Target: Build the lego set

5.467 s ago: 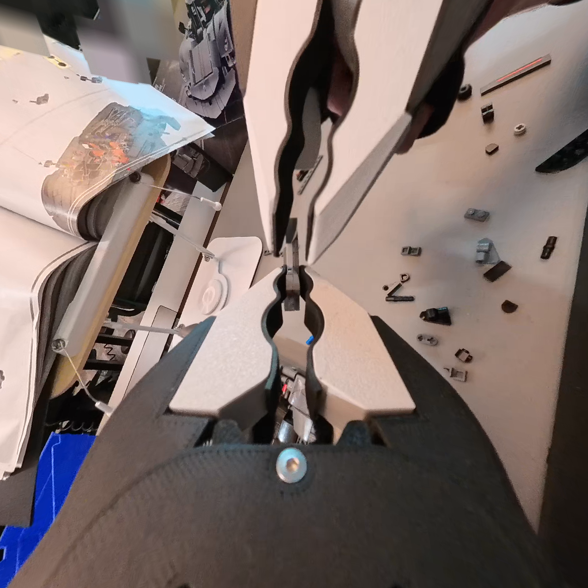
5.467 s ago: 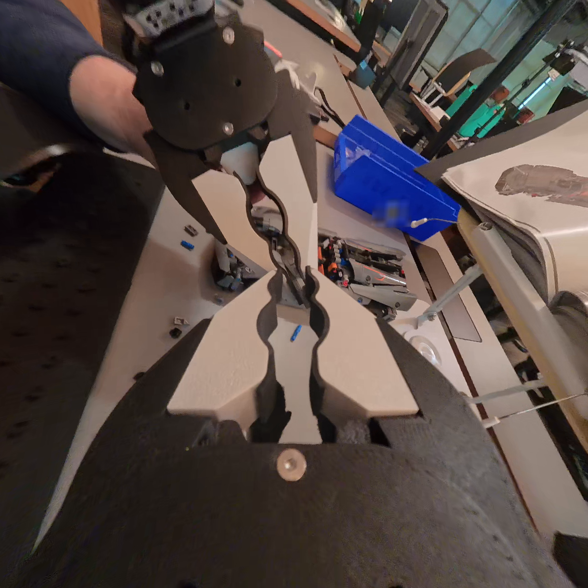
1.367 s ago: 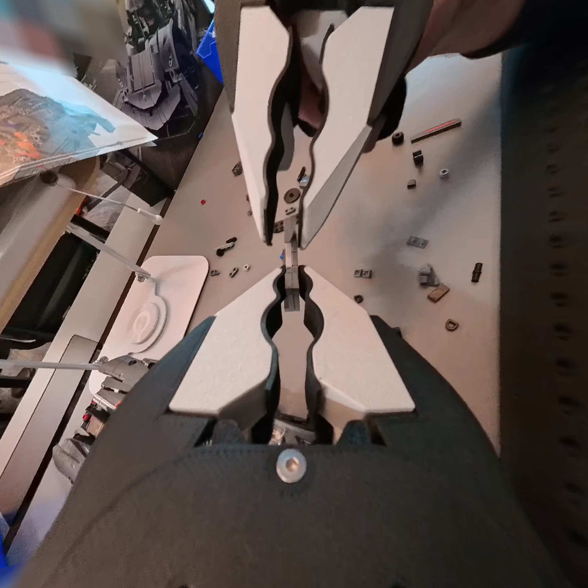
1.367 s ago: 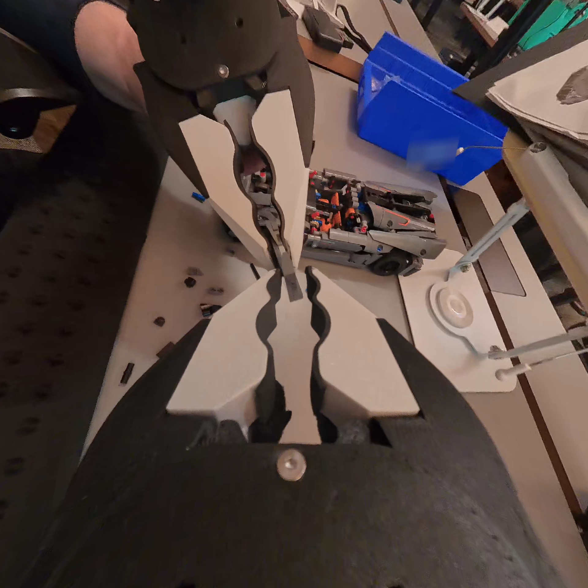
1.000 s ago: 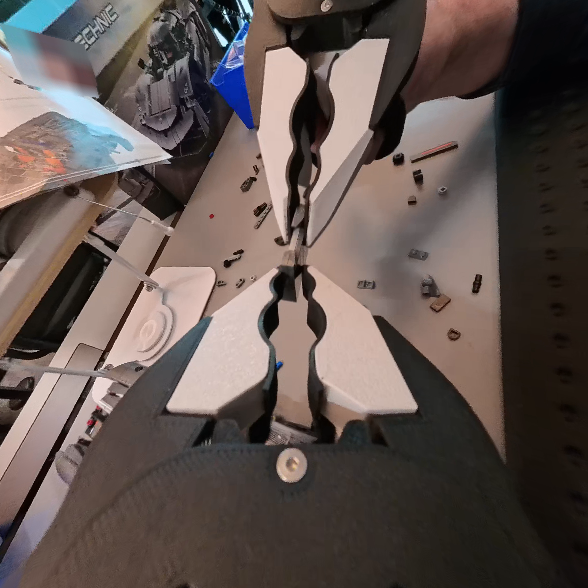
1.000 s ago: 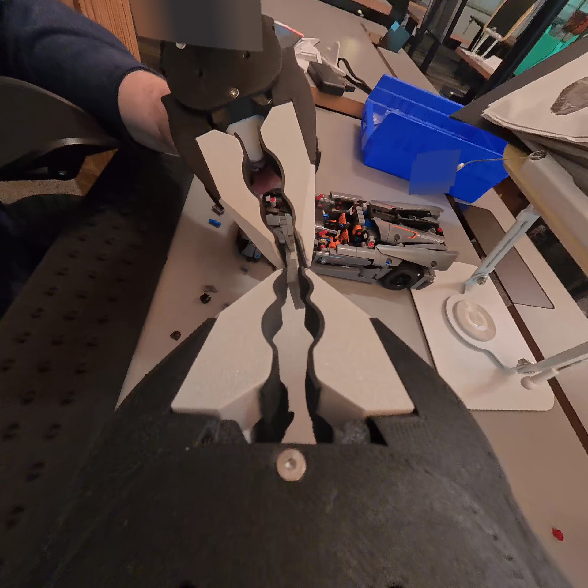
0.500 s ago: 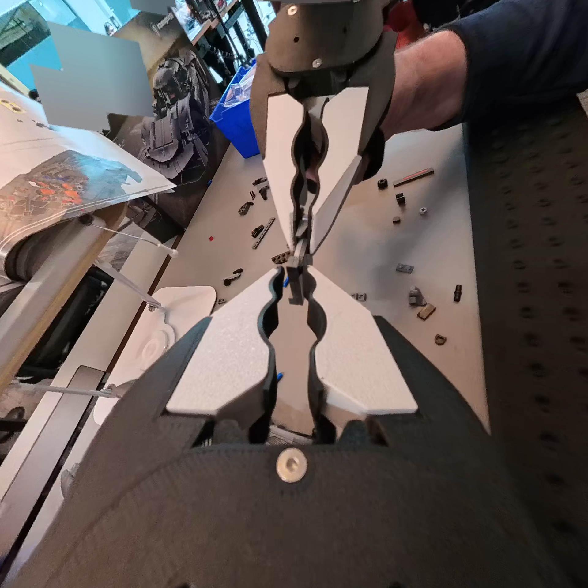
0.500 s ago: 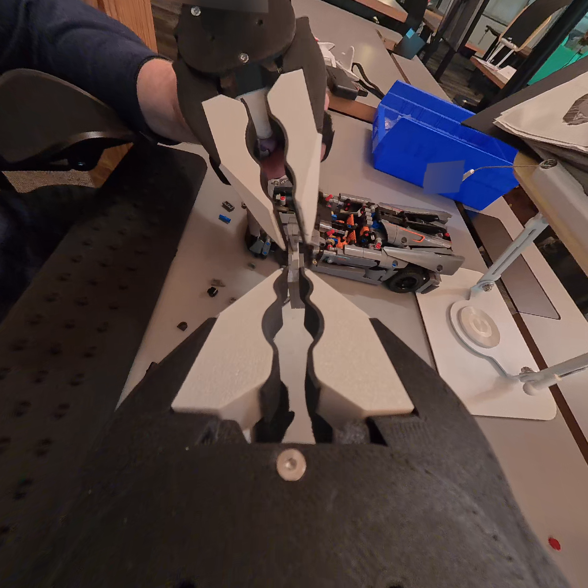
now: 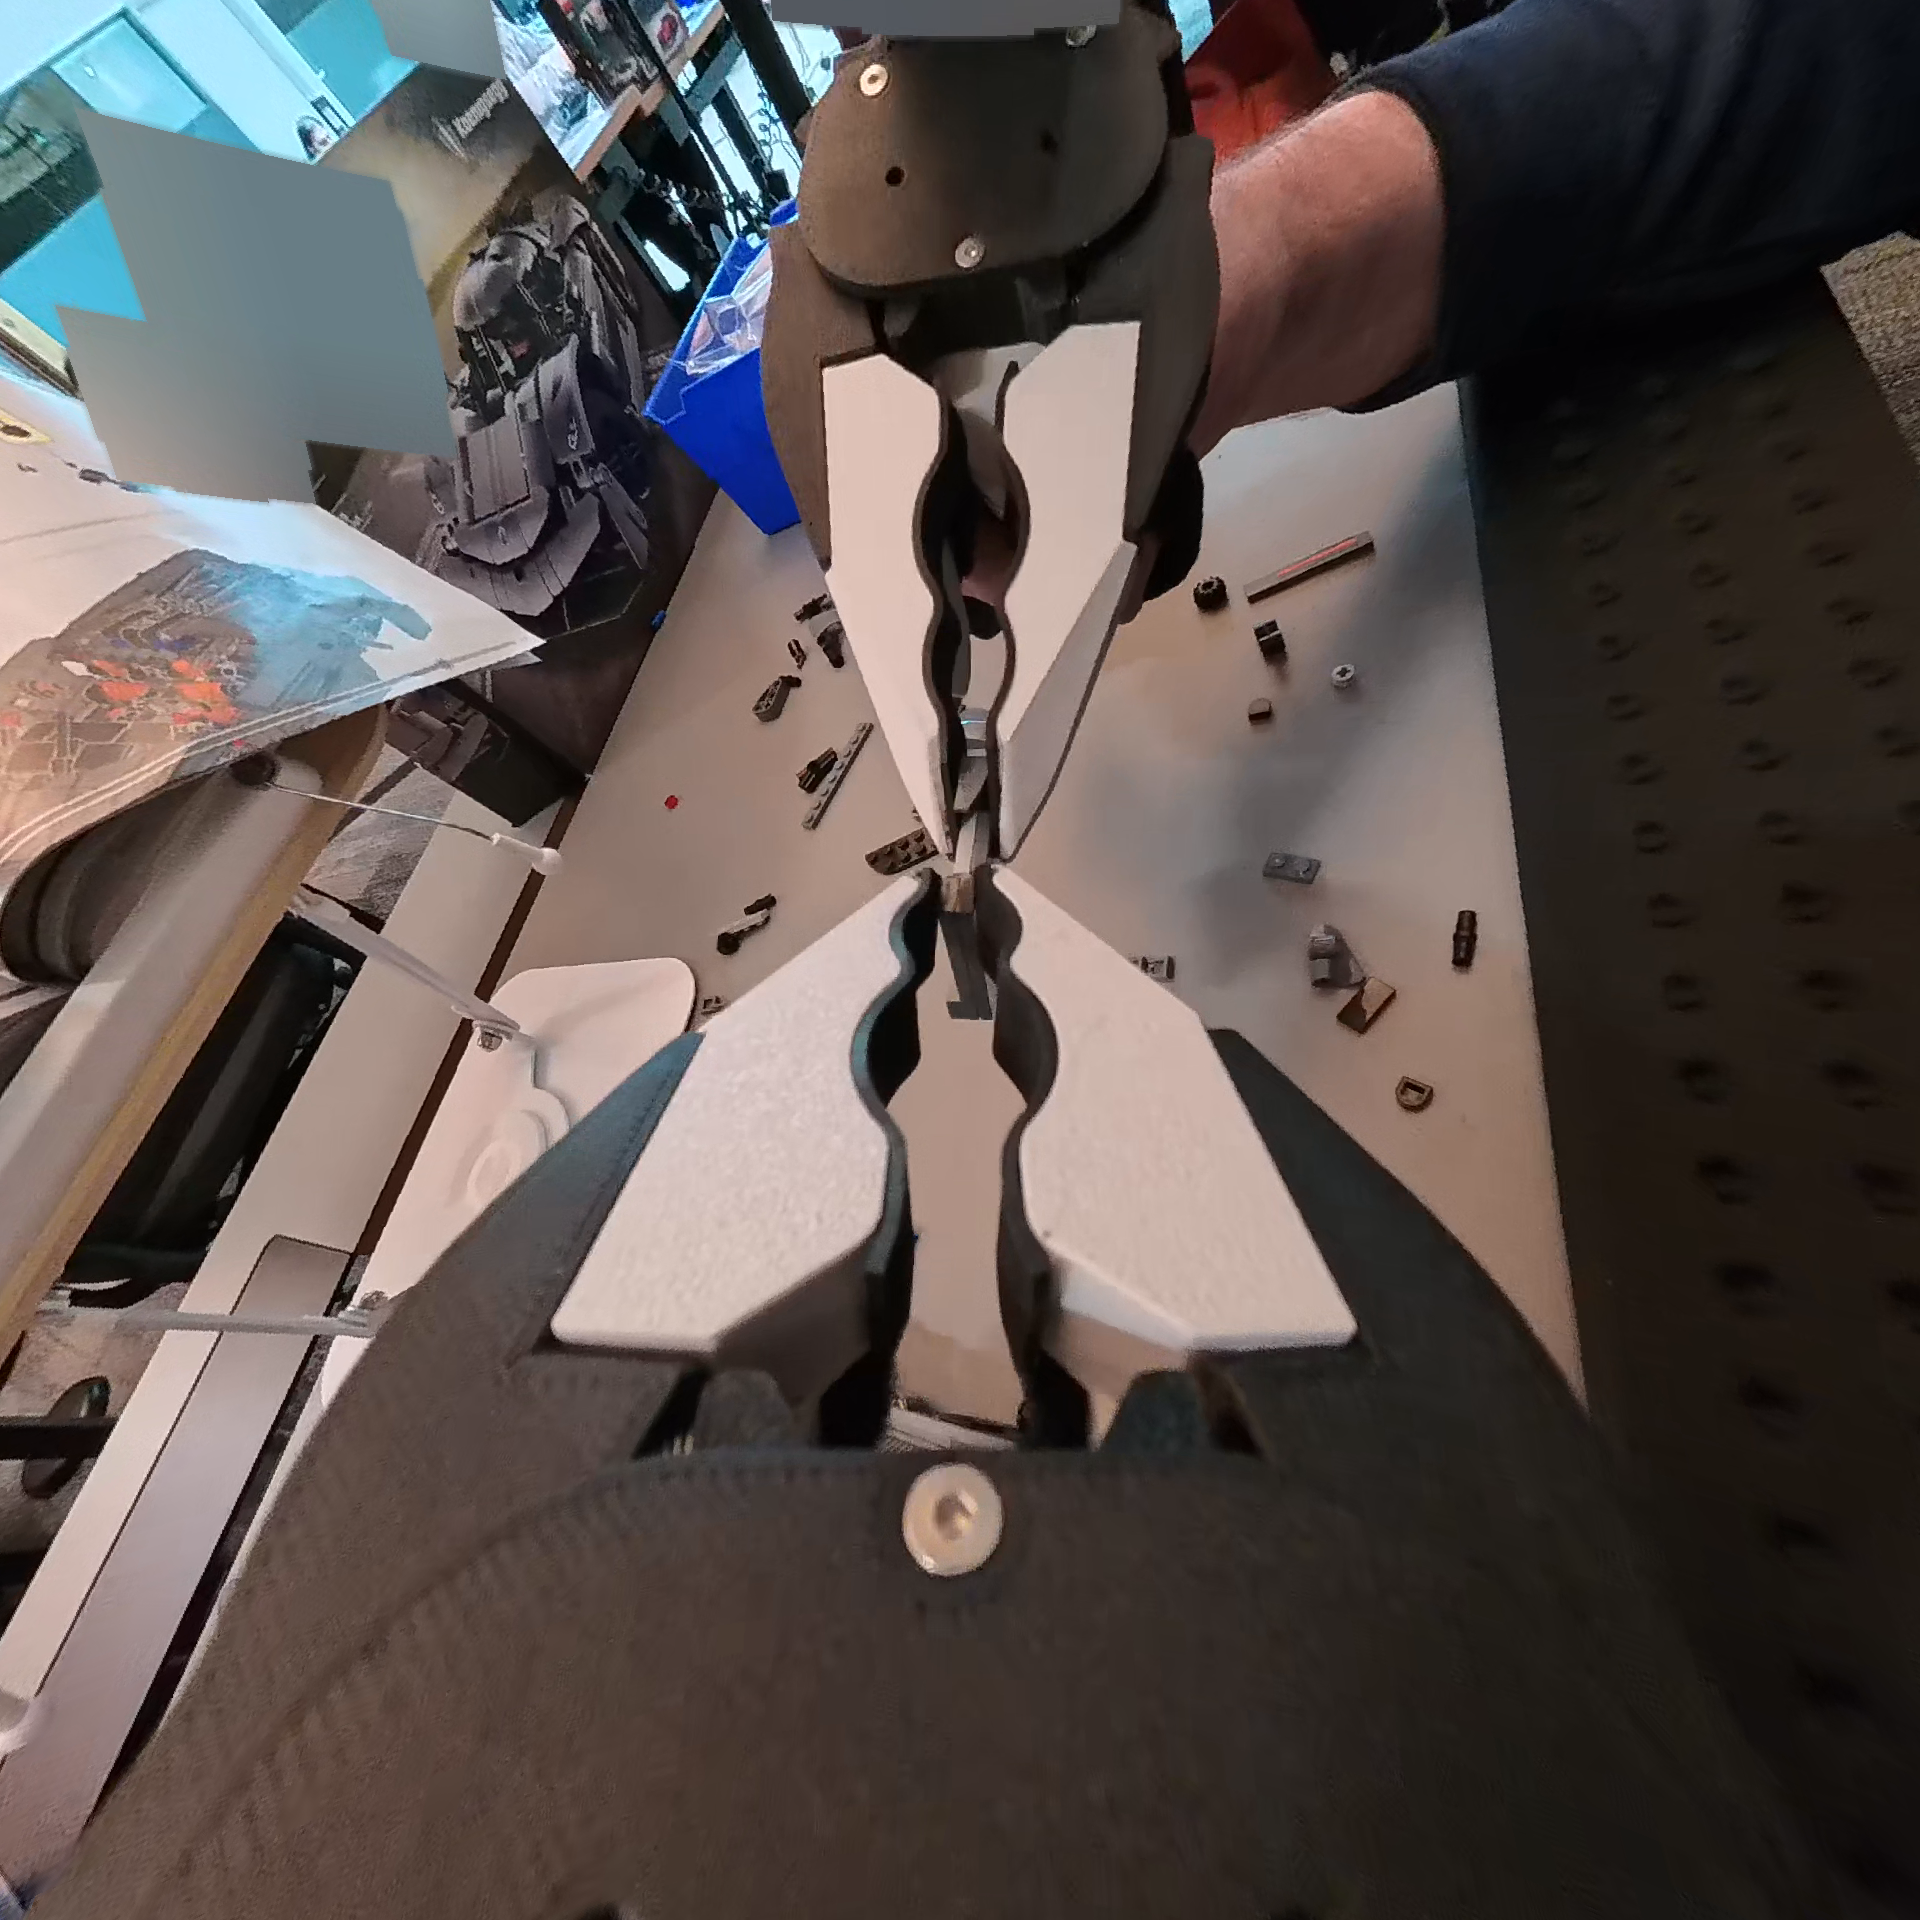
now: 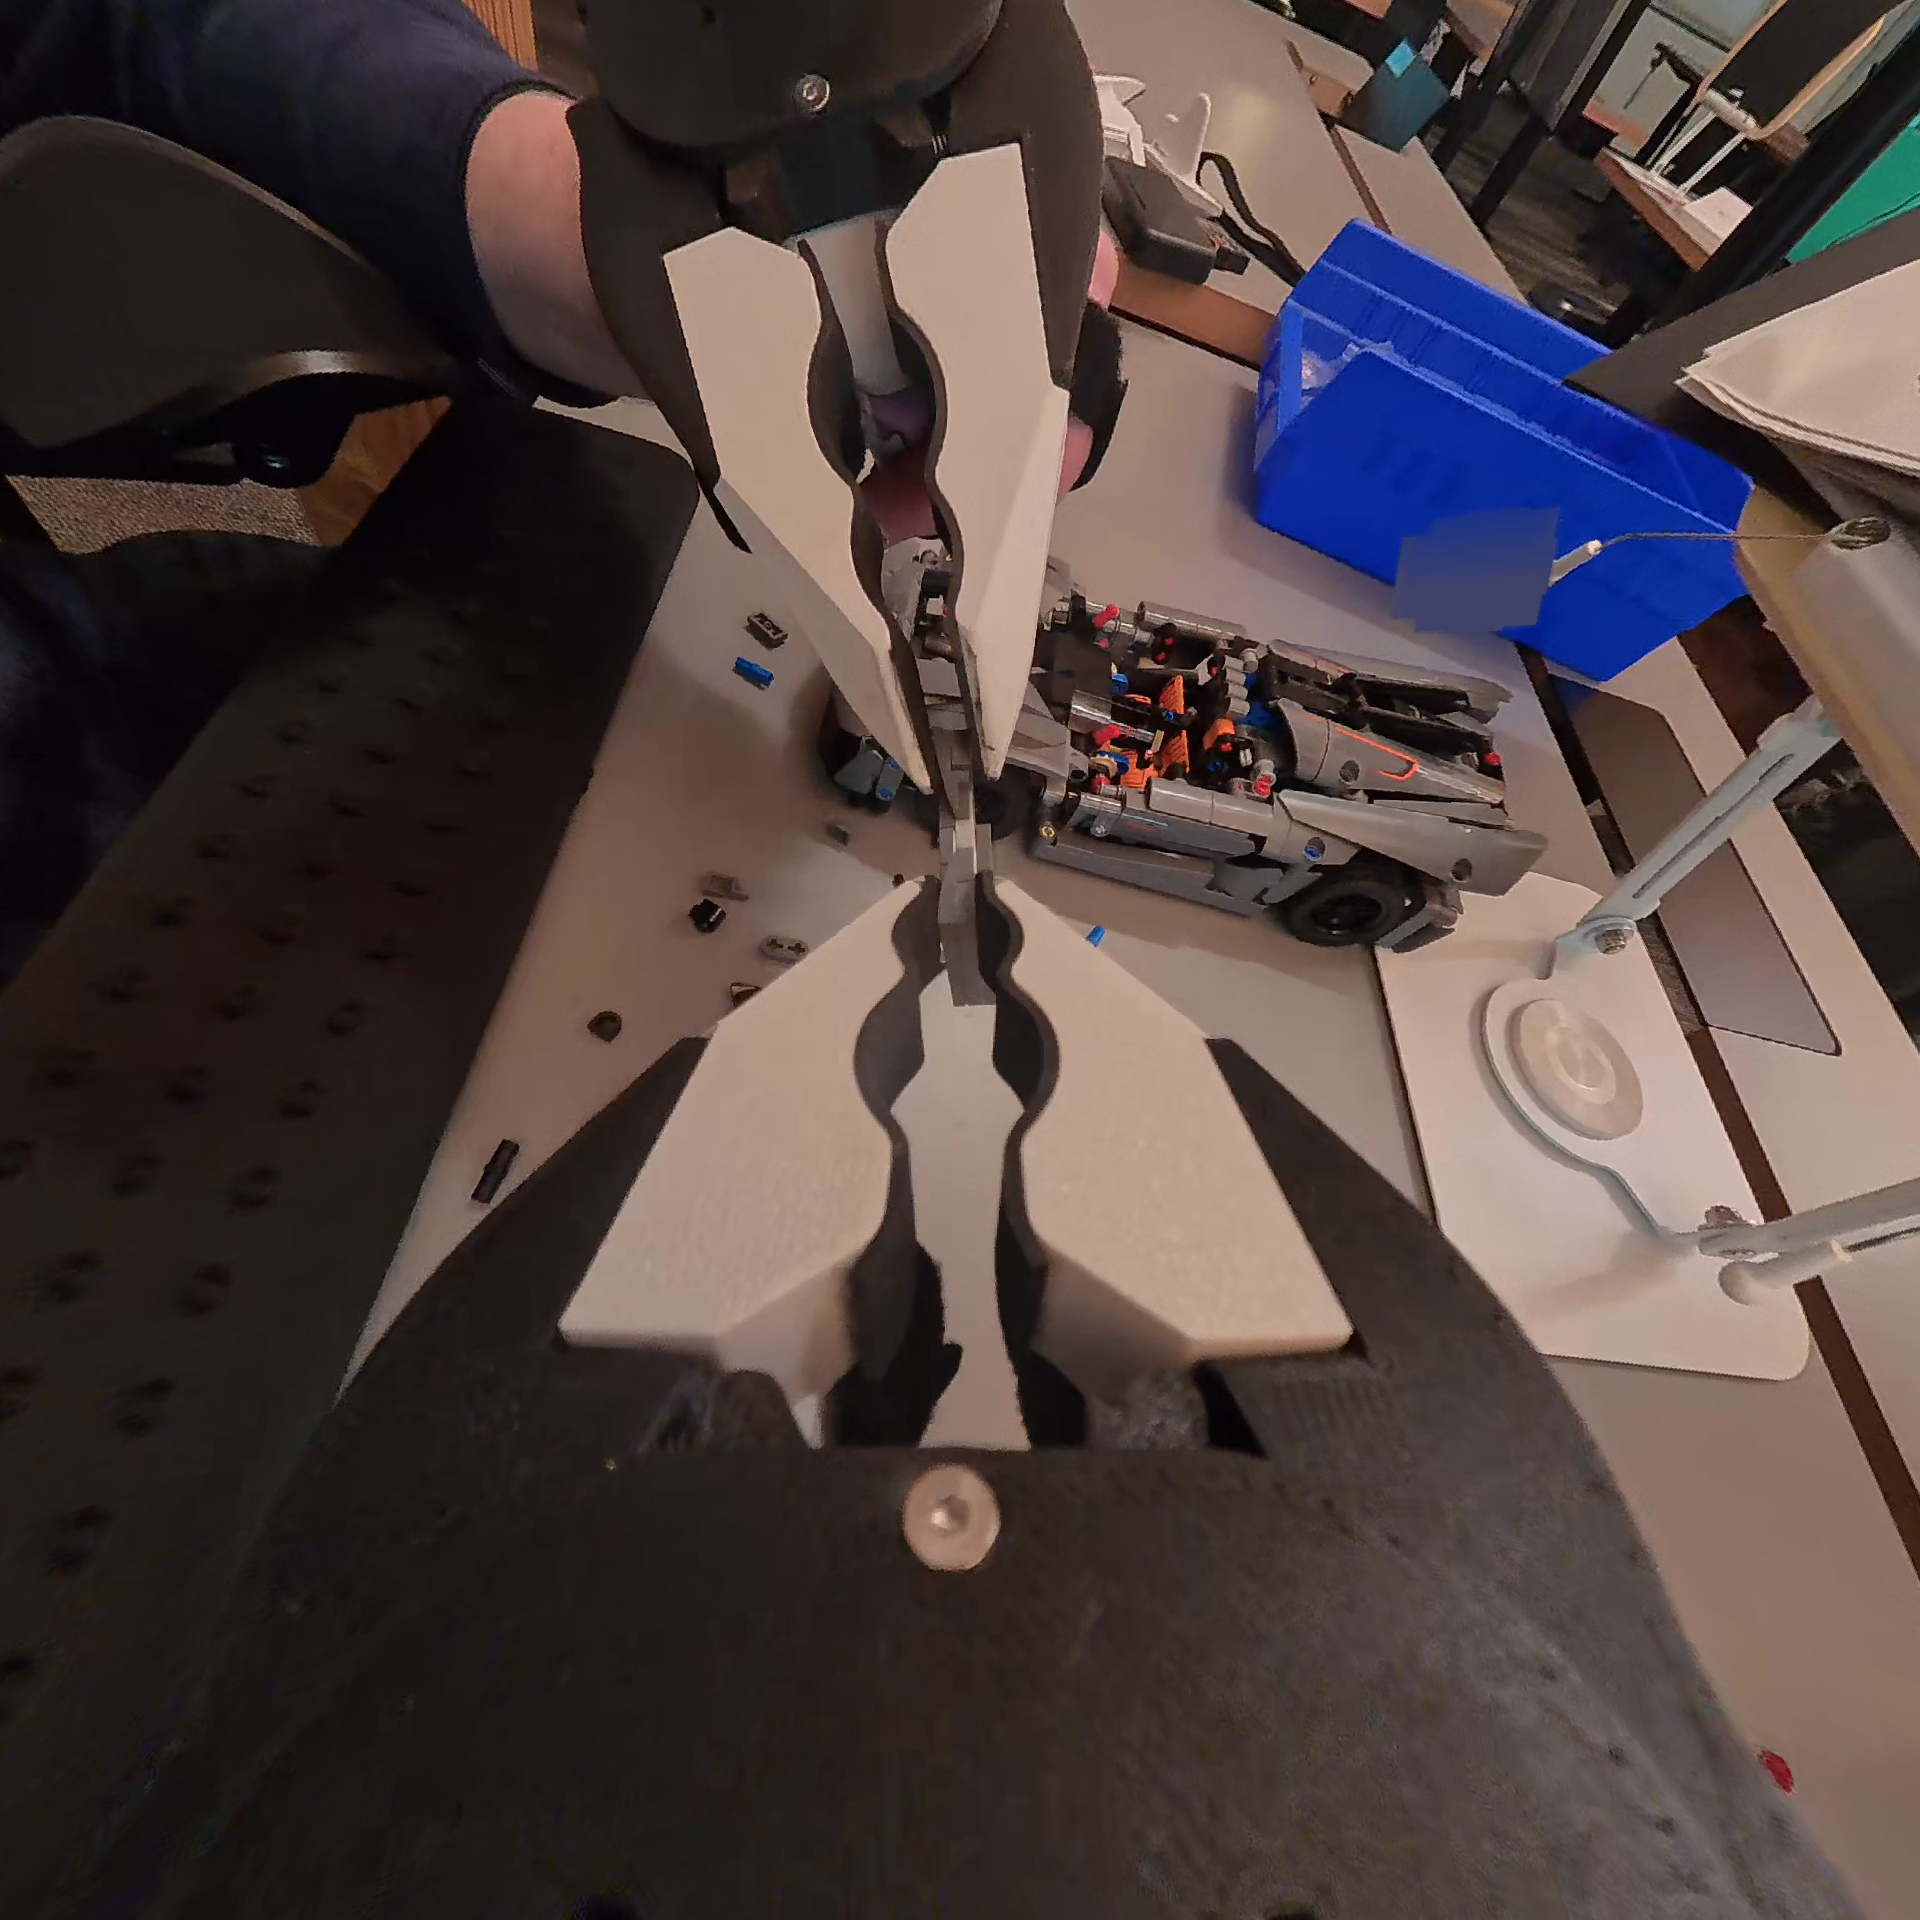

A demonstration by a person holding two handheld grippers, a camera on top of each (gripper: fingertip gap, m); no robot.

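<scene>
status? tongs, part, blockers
Left tongs and right tongs tip to tip, both shut on the thin grey lego piece in mid-air. Lego car on table behind. Nothing in the way.

A pale grey tabletop (image 10: 1226,1049) sits beside a black perforated board (image 10: 260,935). Further desks (image 10: 1247,62) and dark table legs (image 10: 1507,114) recede behind. Teal-lit glazing (image 9: 156,62) glows beyond dim, warm indoor light.
</scene>
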